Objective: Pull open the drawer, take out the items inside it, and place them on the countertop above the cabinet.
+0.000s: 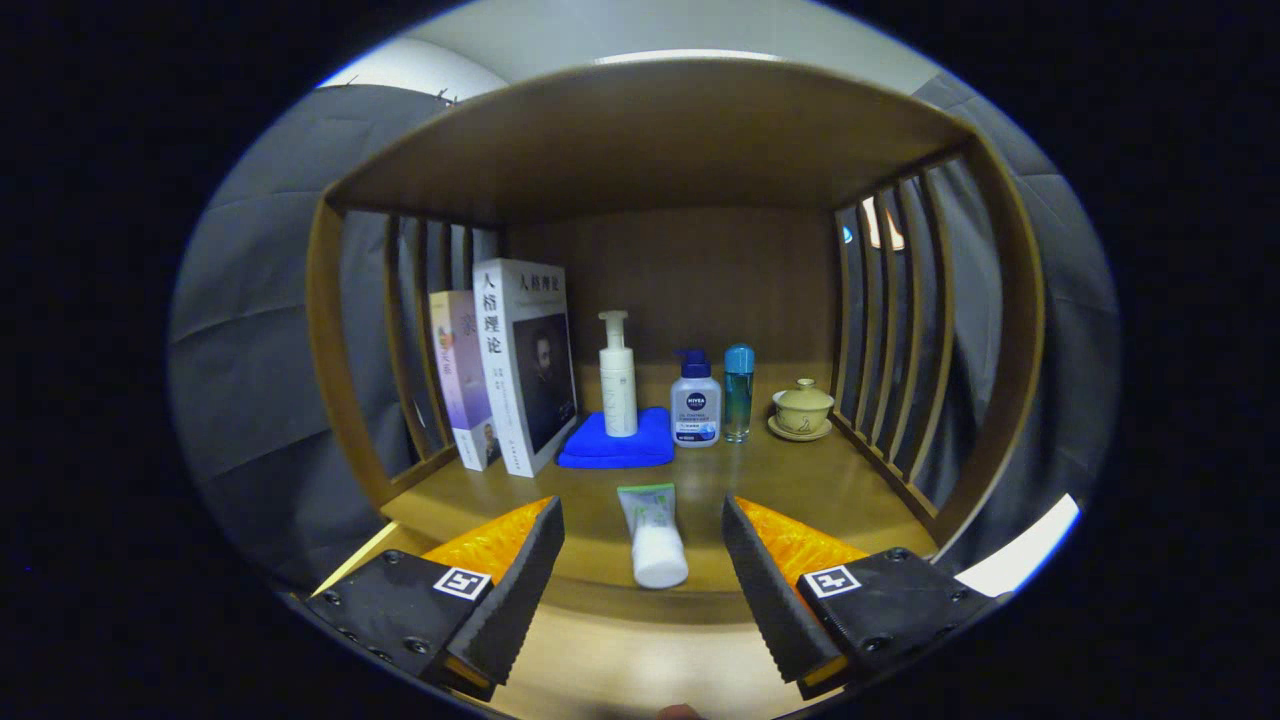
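A white tube with a green-printed end (pixel 651 535) lies flat on the wooden countertop (pixel 800 490), its white cap toward me. My gripper (pixel 645 540) is open. The tube rests in the gap between the two fingertips, and neither finger touches it. The left finger (pixel 520 590) and the right finger (pixel 770 590) stand wide apart, level with the countertop's front edge. The drawer is out of sight.
At the back of the shelf stand two books (pixel 510 365), a white pump bottle (pixel 617 375) on a folded blue cloth (pixel 617 440), a small pump bottle (pixel 695 410), a blue-capped bottle (pixel 738 393) and a lidded cup on a saucer (pixel 802 410). Slatted wooden sides (pixel 890 340) flank the shelf.
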A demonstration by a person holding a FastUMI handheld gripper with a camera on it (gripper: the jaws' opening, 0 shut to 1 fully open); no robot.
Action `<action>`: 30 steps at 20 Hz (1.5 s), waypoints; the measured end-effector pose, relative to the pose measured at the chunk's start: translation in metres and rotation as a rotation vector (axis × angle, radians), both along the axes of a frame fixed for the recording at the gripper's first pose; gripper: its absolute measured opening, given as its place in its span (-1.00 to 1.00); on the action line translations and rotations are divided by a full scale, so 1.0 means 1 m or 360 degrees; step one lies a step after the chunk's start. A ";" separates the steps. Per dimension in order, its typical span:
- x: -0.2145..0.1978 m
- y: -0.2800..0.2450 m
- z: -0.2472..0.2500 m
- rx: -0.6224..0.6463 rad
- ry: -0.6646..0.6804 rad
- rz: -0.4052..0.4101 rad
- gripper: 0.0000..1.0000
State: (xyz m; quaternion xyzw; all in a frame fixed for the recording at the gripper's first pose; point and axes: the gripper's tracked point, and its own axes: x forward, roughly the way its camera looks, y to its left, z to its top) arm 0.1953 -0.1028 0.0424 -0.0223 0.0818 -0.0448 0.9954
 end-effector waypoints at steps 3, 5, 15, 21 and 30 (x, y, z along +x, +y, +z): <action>-0.040 0.009 -0.003 -0.0039 -0.0103 -0.0014 0.95; -0.064 0.019 -0.007 -0.0062 -0.0162 0.0002 0.95; -0.158 0.052 -0.058 -0.0089 -0.0309 0.0005 0.95; -0.189 0.060 -0.095 -0.0082 -0.0314 0.0009 0.95; -0.209 0.063 -0.165 -0.0155 -0.0134 0.0033 0.95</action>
